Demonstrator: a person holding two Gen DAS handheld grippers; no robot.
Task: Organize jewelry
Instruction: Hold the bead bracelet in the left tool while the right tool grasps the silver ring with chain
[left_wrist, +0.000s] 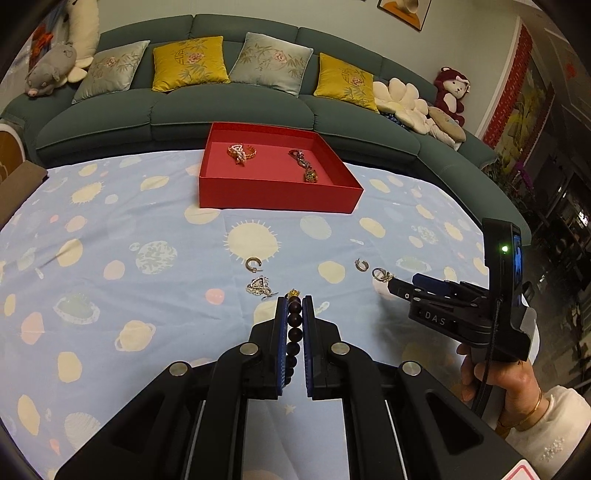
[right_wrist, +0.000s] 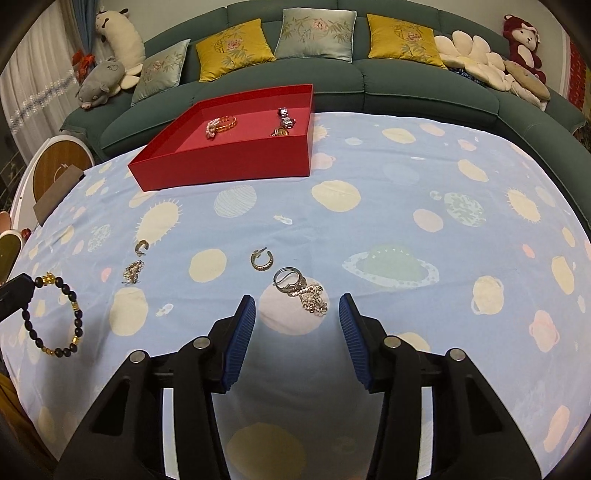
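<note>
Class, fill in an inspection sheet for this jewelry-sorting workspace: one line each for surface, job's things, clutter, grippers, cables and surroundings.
Surface: table under a blue planet-print cloth.
Job's things: red tray holding a pearl-and-gold bracelet and a metal chain piece; two hoop earrings, a crystal earring and a ring cluster loose on the cloth.
Clutter: nothing seen.
Grippers: left gripper shut on a dark bead bracelet; right gripper open, ring cluster between its fingers.
Cables: black cable by the right hand.
Surroundings: green sofa, cushions, plush toys.
</note>
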